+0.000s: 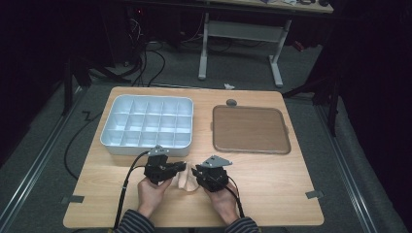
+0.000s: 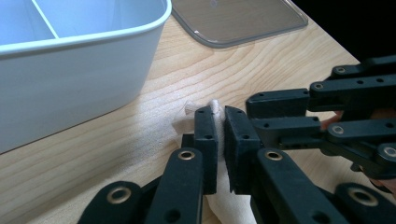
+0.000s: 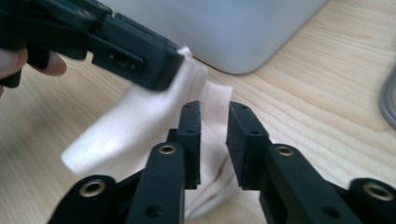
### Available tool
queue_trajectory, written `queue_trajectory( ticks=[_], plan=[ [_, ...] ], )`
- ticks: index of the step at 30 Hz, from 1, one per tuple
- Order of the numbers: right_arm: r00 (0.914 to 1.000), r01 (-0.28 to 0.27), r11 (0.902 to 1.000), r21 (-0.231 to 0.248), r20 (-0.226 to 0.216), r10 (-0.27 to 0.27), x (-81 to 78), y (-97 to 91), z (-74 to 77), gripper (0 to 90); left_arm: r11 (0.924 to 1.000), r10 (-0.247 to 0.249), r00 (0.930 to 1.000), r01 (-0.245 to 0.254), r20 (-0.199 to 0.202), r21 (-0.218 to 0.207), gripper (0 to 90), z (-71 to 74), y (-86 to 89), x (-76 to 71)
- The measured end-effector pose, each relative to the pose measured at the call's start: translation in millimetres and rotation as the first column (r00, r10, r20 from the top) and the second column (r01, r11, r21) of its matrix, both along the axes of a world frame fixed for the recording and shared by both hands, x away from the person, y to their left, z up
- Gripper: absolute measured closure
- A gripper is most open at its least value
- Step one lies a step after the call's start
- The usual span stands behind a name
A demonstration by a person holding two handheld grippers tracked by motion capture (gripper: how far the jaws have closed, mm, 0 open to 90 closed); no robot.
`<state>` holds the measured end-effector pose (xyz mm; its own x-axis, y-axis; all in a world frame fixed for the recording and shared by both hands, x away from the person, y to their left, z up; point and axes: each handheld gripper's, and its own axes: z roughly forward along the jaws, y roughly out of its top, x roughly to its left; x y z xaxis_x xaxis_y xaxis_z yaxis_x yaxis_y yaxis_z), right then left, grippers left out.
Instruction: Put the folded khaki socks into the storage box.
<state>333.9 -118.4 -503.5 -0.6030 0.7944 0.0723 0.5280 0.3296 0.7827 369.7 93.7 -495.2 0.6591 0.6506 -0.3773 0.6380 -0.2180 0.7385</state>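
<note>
Wooden table [image 1: 272, 194] carries a small pale cloth [image 1: 185, 181] at its six o'clock edge. Left gripper [image 2: 219, 122] pinches it with narrow jaws; right gripper [image 3: 214, 122] stands slightly parted over it, pads not pressing. White compartment tray [image 1: 111, 141] lies at eleven o'clock, brown lid [image 1: 251, 130] at one.

No readable text, label, brand, number or sign anywhere.

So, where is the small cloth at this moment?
In the high view the cloth lies near the table's front edge, between the left gripper and the right gripper, just below the white compartment tray.
</note>
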Motion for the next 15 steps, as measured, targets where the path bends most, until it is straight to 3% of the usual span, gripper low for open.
queue_trajectory(
  ticks=[8, 15],
  plan=[
    [0.9994, 0.031, 0.9994, -0.013, -0.013, -0.031, -1.8, 0.9, -10.0, 68.5, 1.0, 0.001, 1.0, -0.001, 0.006, -0.003, 84.7, 1.4, -1.6, -1.1],
    [0.999, 0.03, 0.999, -0.032, -0.033, -0.031, 0.9, 4.7, -19.5, 63.7, 0.9996, -0.027, 0.9994, 0.027, 0.022, -0.005, 84.7, 4.6, -6.1, -2.5]
  ],
)
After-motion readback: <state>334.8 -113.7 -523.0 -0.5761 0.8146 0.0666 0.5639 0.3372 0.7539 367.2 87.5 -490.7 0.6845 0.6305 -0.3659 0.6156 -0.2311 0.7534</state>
